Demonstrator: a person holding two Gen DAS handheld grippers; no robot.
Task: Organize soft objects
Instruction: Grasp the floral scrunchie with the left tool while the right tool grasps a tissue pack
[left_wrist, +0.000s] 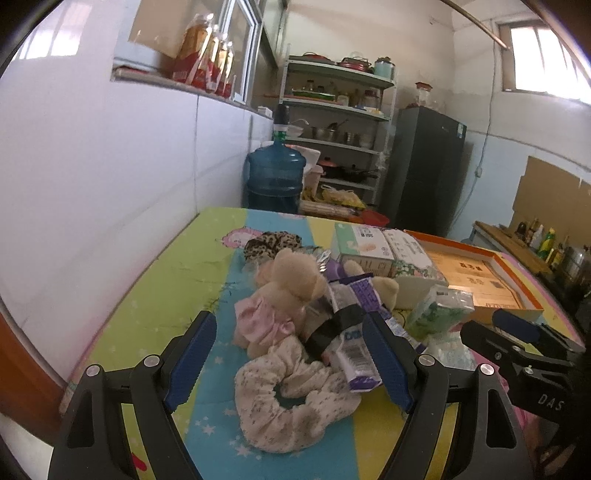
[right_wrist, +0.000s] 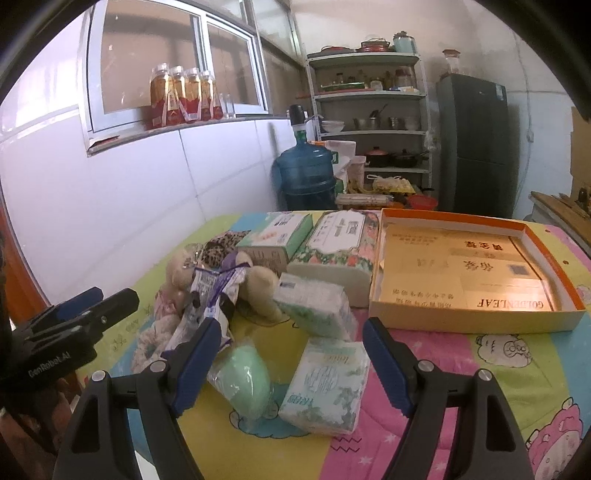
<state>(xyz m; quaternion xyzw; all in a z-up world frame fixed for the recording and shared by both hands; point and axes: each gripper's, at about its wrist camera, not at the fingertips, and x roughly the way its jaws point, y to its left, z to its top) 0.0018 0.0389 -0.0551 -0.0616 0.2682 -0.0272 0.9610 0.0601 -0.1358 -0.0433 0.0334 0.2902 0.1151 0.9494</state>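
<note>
Left hand-held gripper (left_wrist: 291, 354): jaws spread wide, nothing between the pads, low over the near left part of the table (left_wrist: 159, 280). Directly ahead, between the fingers, lies a cream floral scrunchie (left_wrist: 288, 398) flat on the patterned cover. Just beyond it a teddy bear in a pink dress (left_wrist: 280, 299) lies on its side, touching the scrunchie's far edge. Purple-and-white wrapped packets (left_wrist: 354, 332) rest across the bear and against the inner face of the right finger. A leopard-print scrunchie (left_wrist: 271, 245) sits behind the bear, near the far left of the pile.

Right hand-held gripper (right_wrist: 291, 354): jaws also wide apart, empty, over the near middle of the table. Between its fingers: a pale green soft item in clear wrap (right_wrist: 243, 380) on the left, touching a small tissue pack (right_wrist: 327, 387) on the right. A second small tissue pack (right_wrist: 314, 306) lies just behind them. Two larger tissue packs, one green-edged (right_wrist: 275, 240) and one floral (right_wrist: 336, 251), stand side by side further back.

Open orange-rimmed box (right_wrist: 476, 317): right of the tissue packs, close beside the floral pack; only printed gold card shows inside.

The left hand-held gripper shows at the left edge of the right wrist view, beside the toy pile.
</note>
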